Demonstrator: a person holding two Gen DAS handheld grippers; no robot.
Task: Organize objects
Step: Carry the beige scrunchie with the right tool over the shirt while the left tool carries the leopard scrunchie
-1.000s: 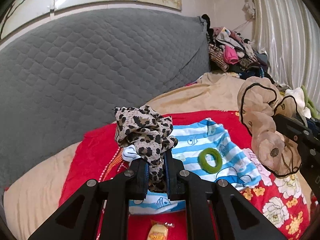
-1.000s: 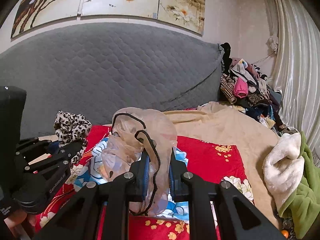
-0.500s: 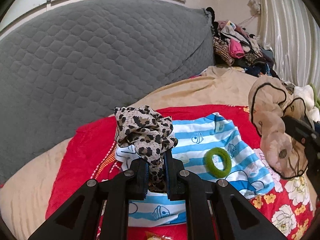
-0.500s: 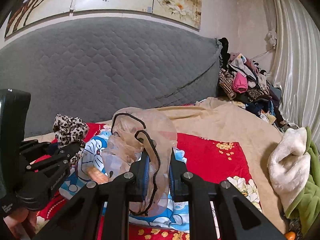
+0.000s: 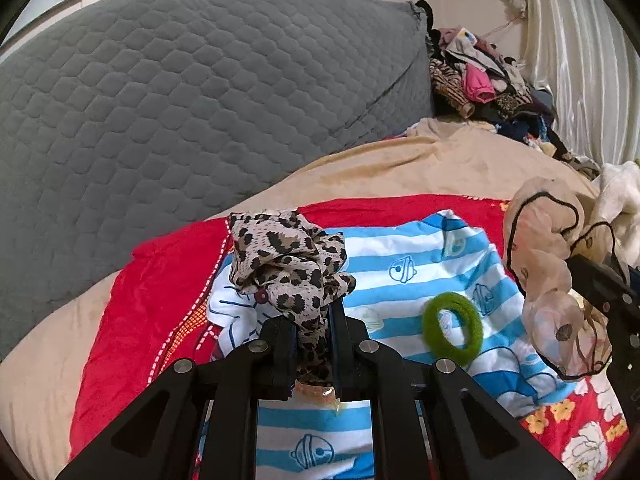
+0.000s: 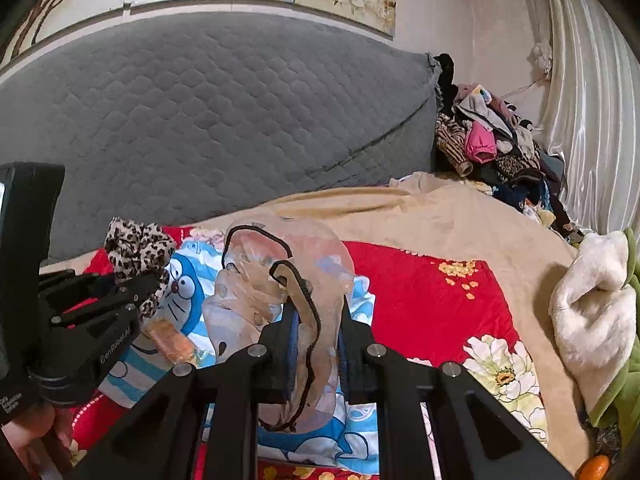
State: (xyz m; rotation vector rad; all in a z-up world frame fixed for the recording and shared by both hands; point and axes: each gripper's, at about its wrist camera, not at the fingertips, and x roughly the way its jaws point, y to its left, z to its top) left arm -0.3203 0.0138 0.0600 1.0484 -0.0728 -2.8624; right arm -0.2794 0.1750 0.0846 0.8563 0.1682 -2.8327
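Both scrunchies are lifted — left gripper clamps the leopard scrunchie, right gripper the sheer scrunchie; green hair tie lies unsorted on the striped cloth.

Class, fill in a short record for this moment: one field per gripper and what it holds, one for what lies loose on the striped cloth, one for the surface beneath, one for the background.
left gripper: shut on leopard-print scrunchie, lifted above the cloth
right gripper: shut on sheer beige scrunchie with black edging
loose items: green hair ring; wrapped snack
surface: blue-striped cartoon cloth on a red floral blanket
background: grey quilted headboard, clothes pile
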